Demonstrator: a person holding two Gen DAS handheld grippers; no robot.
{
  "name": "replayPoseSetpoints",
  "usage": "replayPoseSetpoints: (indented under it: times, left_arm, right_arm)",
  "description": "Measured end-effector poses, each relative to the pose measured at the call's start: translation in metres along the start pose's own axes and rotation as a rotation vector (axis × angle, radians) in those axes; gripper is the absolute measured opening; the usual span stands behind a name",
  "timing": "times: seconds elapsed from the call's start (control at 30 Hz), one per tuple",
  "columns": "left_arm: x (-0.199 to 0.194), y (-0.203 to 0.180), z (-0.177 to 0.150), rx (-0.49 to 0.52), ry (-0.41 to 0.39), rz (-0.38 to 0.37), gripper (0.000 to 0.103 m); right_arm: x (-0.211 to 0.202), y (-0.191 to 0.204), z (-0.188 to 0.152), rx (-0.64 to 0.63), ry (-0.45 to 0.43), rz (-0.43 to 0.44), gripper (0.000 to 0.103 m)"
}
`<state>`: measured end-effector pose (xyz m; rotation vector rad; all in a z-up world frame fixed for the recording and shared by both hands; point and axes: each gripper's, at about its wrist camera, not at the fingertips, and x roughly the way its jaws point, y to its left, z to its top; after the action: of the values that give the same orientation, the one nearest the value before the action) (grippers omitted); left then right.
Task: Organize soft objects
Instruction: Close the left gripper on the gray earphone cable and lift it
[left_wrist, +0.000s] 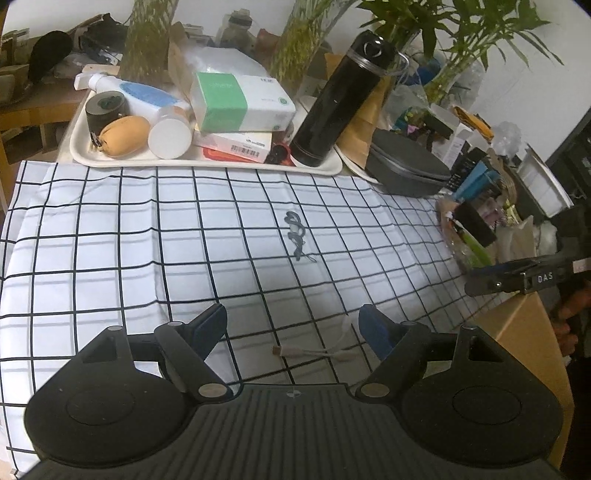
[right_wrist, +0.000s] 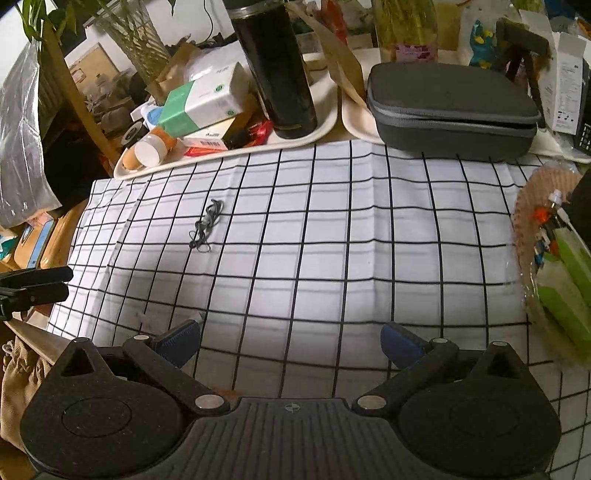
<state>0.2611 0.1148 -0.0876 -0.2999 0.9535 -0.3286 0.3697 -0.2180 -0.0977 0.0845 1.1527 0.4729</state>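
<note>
Fingers of both the left gripper (left_wrist: 293, 325) and right gripper (right_wrist: 291, 345) stand wide, holding nothing, above the checked cloth (left_wrist: 110, 236). Tangled grey earphones (left_wrist: 296, 236) lie mid-cloth, long axis running away from the fingers. Straight ahead of the left, up-left of the right; the left looks nearer.

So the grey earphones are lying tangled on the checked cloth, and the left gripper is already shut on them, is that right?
Not quite. The grey earphones do lie tangled on the checked cloth, but the left gripper is open, not shut on them. The left wrist view shows its jaws wide apart with only a small white cable on the cloth between them, and the earphones lie apart, farther ahead.
</note>
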Motion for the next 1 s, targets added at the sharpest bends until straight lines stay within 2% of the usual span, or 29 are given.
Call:
replayPoseSetpoints:
  times: [0.23, 0.43, 0.57, 0.7, 0.8, 1.0]
  left_arm:
    - [0.001, 0.004, -0.001, 0.003, 0.020, -0.002, 0.078]
    - [0.006, 0.002, 0.002, 0.019, 0.020, 0.012, 0.078]
    - [0.011, -0.003, 0.009, 0.054, -0.001, -0.016, 0.078]
    - [0.024, -0.006, 0.018, 0.114, -0.018, -0.017, 0.078]
    - [0.038, -0.009, 0.025, 0.177, -0.028, -0.002, 0.078]
    - [0.067, -0.022, 0.036, 0.307, -0.056, 0.022, 0.078]
  right_arm:
    - [0.000, 0.004, -0.002, -0.018, 0.023, -0.013, 0.103]
    - [-0.001, 0.011, 0.002, -0.063, -0.024, -0.024, 0.103]
    - [-0.001, 0.016, 0.006, -0.085, -0.065, -0.006, 0.103]
    - [-0.002, 0.022, 0.011, -0.126, -0.110, 0.015, 0.103]
    - [-0.004, 0.025, 0.014, -0.154, -0.146, -0.007, 0.103]
    - [-0.004, 0.016, 0.017, -0.116, -0.158, -0.028, 0.103]
